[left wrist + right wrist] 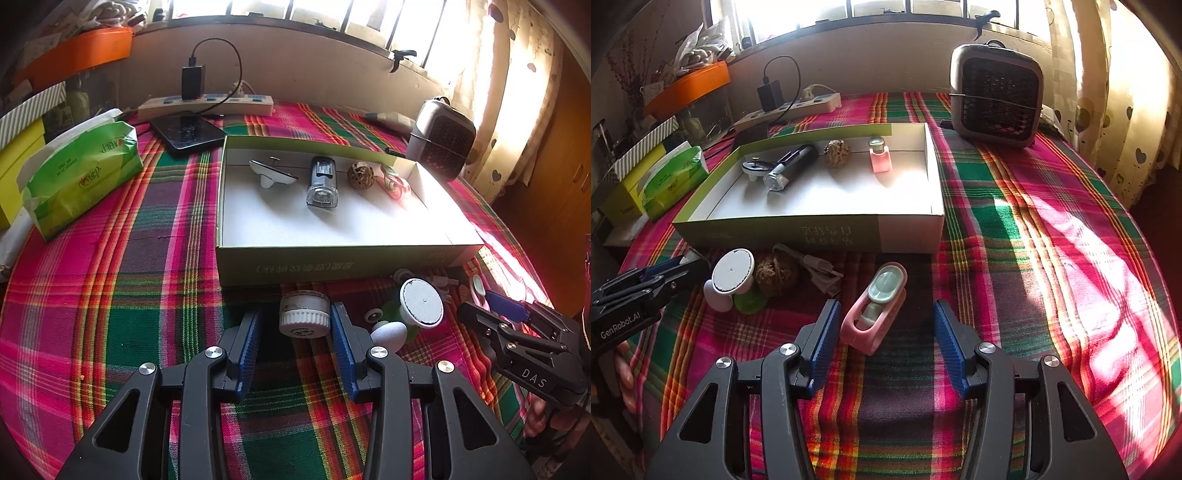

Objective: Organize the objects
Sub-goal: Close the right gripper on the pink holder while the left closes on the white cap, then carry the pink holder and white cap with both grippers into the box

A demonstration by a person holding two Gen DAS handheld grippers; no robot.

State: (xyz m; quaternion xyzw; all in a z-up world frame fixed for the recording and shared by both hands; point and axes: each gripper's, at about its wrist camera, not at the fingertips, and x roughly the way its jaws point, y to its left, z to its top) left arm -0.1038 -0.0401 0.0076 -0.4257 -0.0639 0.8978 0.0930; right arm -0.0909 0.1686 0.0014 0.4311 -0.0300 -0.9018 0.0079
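Gripper (296, 328); box (332, 264) with flashlight (322, 181)

A lived-in room of a home, shown by a table spread with a bright plaid cloth (1015, 229) under a barred window (871, 11). Behind the open cardboard box (332, 258) on that cloth, a power strip (207, 105) with a charger plugged in lies along the wall, and a small heater (997, 96) stands at the box's far right. A green tissue pack (81, 173) lies left of the box, and a heart-print curtain (1108, 110) hangs well to its right.
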